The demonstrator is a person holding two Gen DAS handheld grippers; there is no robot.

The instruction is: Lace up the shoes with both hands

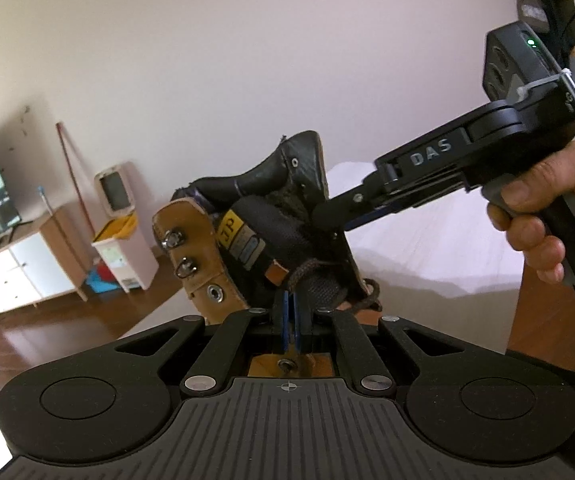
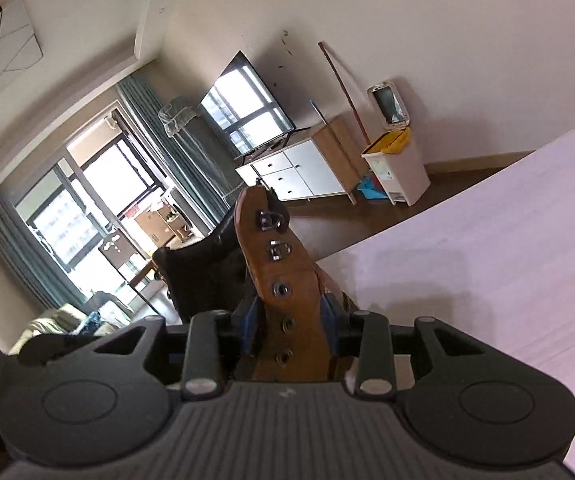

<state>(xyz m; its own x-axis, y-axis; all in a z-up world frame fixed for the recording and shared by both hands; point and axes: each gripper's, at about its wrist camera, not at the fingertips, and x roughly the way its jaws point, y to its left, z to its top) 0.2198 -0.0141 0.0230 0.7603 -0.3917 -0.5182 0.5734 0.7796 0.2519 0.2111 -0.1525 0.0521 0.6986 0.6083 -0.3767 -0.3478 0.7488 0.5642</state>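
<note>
Left gripper [image 1: 290, 322] pinches braided lace [image 1: 307, 270] — tan leather boot [image 1: 191, 248].

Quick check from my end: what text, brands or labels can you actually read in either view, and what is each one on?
"DAS": on the right tool, along its black body.
"JP": on the yellow tag on the boot's tongue.
Grey-blue tags below the yellow one: print too blurred to read.
Sticker on the bin: too small to read.
Right wrist view: no other legible text.
</note>
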